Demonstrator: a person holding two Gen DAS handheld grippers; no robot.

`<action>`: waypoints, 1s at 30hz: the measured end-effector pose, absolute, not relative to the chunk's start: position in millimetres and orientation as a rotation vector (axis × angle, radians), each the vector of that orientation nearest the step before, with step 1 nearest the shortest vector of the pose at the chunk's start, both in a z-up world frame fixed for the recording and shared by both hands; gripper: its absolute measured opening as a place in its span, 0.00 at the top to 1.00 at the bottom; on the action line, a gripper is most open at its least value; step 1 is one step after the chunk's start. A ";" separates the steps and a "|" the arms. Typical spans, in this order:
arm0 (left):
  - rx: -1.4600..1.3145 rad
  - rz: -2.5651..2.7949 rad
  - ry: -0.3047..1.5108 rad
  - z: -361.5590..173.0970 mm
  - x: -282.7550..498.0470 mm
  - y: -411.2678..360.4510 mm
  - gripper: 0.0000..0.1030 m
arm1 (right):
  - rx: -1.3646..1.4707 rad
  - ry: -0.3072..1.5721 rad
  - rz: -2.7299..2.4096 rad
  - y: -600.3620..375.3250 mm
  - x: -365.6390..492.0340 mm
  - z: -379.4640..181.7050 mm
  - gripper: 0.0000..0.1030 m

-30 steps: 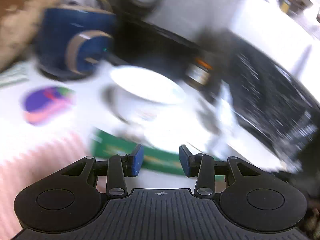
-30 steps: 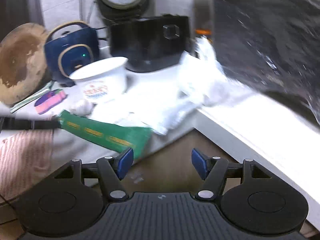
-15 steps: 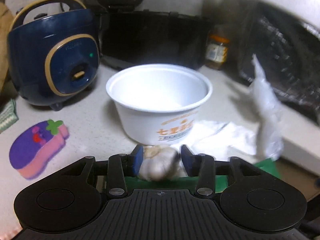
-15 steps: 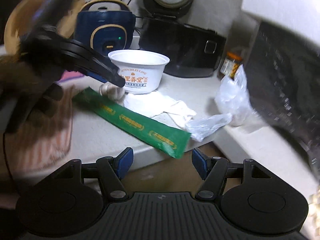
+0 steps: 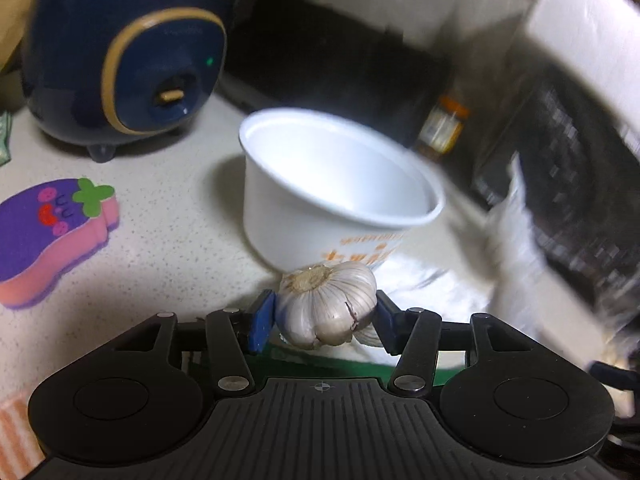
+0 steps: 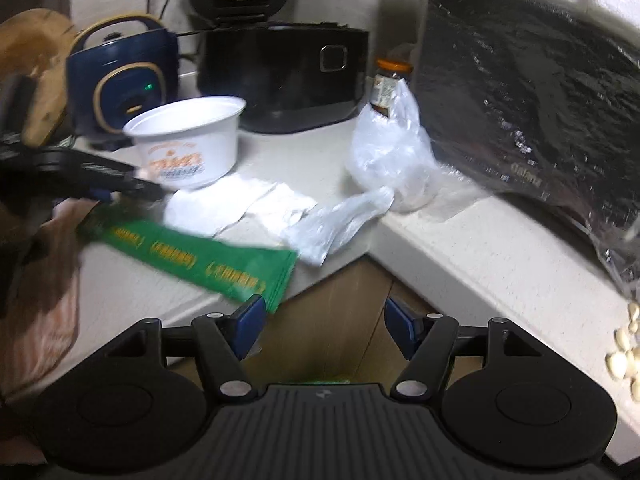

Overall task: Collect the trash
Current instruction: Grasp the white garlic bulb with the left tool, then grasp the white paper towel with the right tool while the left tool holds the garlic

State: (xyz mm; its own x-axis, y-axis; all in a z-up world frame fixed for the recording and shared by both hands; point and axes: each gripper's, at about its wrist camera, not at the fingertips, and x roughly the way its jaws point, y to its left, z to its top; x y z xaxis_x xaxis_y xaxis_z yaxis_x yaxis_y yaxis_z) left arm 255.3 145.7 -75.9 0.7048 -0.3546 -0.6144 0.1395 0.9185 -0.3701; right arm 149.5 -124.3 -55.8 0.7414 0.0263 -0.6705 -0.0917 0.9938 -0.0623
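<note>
My left gripper is shut on a garlic bulb and holds it just above the counter, in front of a white paper bowl. The left gripper also shows at the left of the right wrist view. My right gripper is open and empty, off the counter's front edge, near the end of a long green packet. Crumpled white tissue and clear plastic bags lie right of the bowl.
A navy rice cooker, a black appliance and a jar stand at the back. A purple and pink sponge lies at the left. A dark microwave sits on the right counter, with garlic cloves near its edge.
My left gripper has closed on the garlic bulb and lifted it a little toward the bowl. My right gripper has shifted closer to the green packet's end.
</note>
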 end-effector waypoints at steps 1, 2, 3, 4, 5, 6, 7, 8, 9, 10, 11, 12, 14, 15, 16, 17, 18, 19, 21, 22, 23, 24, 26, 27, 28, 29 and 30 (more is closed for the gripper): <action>-0.333 -0.278 0.729 -72.1 251.4 150.2 0.44 | -0.091 0.725 0.066 -123.5 156.1 -53.3 0.30; -0.361 -0.276 0.716 -67.6 246.8 154.8 0.44 | -0.085 0.715 0.076 -122.4 163.3 -50.1 0.26; -0.389 -0.275 0.707 -63.7 242.5 159.2 0.44 | -0.076 0.707 0.092 -120.4 170.8 -46.7 0.23; -0.418 -0.281 0.700 -59.9 237.6 163.2 0.44 | -0.064 0.706 0.109 -118.2 178.8 -43.5 0.19; -0.437 -0.295 0.694 -56.8 231.8 166.2 0.44 | -0.049 0.710 0.127 -115.3 186.5 -41.2 0.18; -0.447 -0.302 0.692 -53.7 228.1 167.5 0.44 | -0.030 0.716 0.150 -112.0 194.5 -39.4 0.17; -0.455 -0.306 0.696 -52.8 224.0 168.4 0.44 | -0.011 0.726 0.179 -108.4 203.8 -38.5 0.17; -0.461 -0.311 0.707 -52.6 221.0 168.3 0.44 | 0.000 0.736 0.211 -102.8 214.1 -38.5 0.17; -0.464 -0.318 0.723 -53.7 219.0 167.2 0.44 | -0.002 0.744 0.240 -96.5 223.7 -39.9 0.17; -0.467 -0.324 0.743 -54.6 218.1 165.0 0.44 | -0.018 0.752 0.257 -90.0 232.7 -42.5 0.17; -0.469 -0.325 0.760 -55.9 217.0 164.3 0.44 | -0.038 0.760 0.262 -83.7 241.0 -46.4 0.17; -0.471 -0.324 0.771 -56.8 215.9 164.1 0.44 | -0.062 0.767 0.254 -78.0 250.3 -51.0 0.17; -0.474 -0.320 0.778 -57.7 214.0 167.1 0.44 | -0.096 0.775 0.221 -70.2 264.8 -57.7 0.17; -0.478 -0.314 0.778 -58.0 213.3 169.2 0.44 | -0.101 0.777 0.217 -66.9 270.2 -60.6 0.17; -0.484 -0.308 0.779 -58.0 212.8 171.3 0.44 | -0.098 0.784 0.216 -66.1 277.6 -64.1 0.17; -0.493 -0.302 0.780 -58.3 212.8 173.5 0.44 | -0.091 0.793 0.210 -65.3 283.6 -67.0 0.17; -0.499 -0.297 0.782 -58.7 213.0 175.7 0.44 | -0.081 0.804 0.204 -65.7 290.0 -70.3 0.17; -0.506 -0.292 0.787 -59.4 213.7 177.2 0.44 | -0.068 0.821 0.198 -66.8 297.1 -74.7 0.17; -0.516 -0.288 0.794 -60.9 215.1 179.3 0.44 | -0.047 0.858 0.190 -67.8 307.2 -81.5 0.17; -0.518 -0.286 0.798 -61.9 216.1 179.4 0.44 | -0.033 0.882 0.192 -67.9 312.1 -85.5 0.17; -0.520 -0.284 0.802 -62.6 217.2 179.5 0.44 | -0.025 0.900 0.194 -67.8 314.8 -87.9 0.17; -0.521 -0.283 0.805 -62.9 217.9 179.8 0.44 | -0.022 0.910 0.201 -66.9 316.0 -89.8 0.17; -0.523 -0.283 0.811 -63.7 220.3 178.3 0.44 | -0.029 0.916 0.230 -63.7 315.1 -92.4 0.17; -0.523 -0.284 0.812 -63.6 221.2 177.2 0.44 | -0.040 0.918 0.240 -61.1 315.0 -93.7 0.17; -0.522 -0.287 0.813 -63.5 222.1 176.0 0.44 | -0.055 0.922 0.248 -58.5 315.2 -95.5 0.18; -0.520 -0.290 0.815 -63.4 222.9 174.4 0.44 | -0.076 0.922 0.247 -55.8 315.1 -97.5 0.23; -0.518 -0.292 0.818 -63.3 223.3 173.1 0.44 | -0.105 0.908 0.242 -53.3 313.7 -98.0 0.28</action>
State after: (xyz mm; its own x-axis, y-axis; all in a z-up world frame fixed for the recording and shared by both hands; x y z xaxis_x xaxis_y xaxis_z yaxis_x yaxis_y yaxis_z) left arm 223.3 173.1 -63.3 0.6538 -0.4393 -0.6160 0.0509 0.8379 -0.5435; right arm 313.7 -53.3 -98.0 0.5904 0.1634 -0.7904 -0.2521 0.9676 0.0117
